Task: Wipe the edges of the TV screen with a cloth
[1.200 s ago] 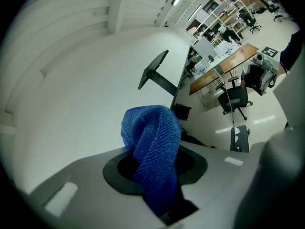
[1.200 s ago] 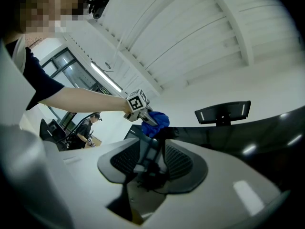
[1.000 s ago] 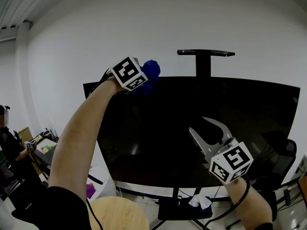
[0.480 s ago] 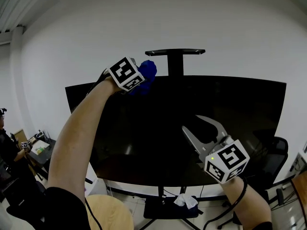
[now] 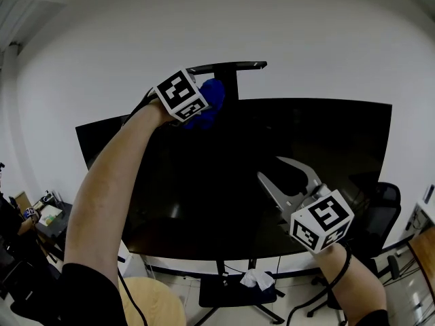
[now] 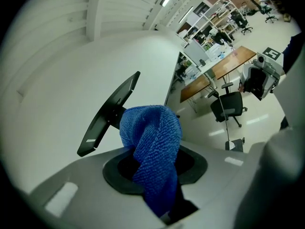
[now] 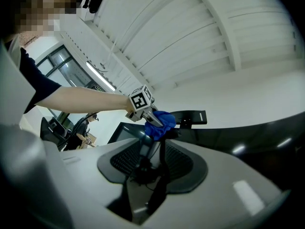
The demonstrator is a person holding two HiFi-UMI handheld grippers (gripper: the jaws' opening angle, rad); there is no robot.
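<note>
A plain white wall (image 5: 319, 32) backs a large dark TV screen (image 5: 272, 155) on a floor stand, with an office chair (image 5: 377, 212) off to the right. The left tool (image 5: 202, 109) is clamped on a blue cloth (image 5: 213, 97), and the cloth sits against the screen's top edge, just left of the stand's post (image 5: 231, 80). The right tool (image 5: 274, 170) hangs in front of the lower middle of the screen, its jaws narrowly apart with nothing between them. The cloth looks like soft, light terry that bunches and folds freely. Pinched as 1 wad near its middle, as here, it leaves a padded bulge ahead of the jaws to rub with. The screen is probably fragile and quick to smear, so pressure should be light and on the rim, with the hard jaw tips kept off the panel
</note>
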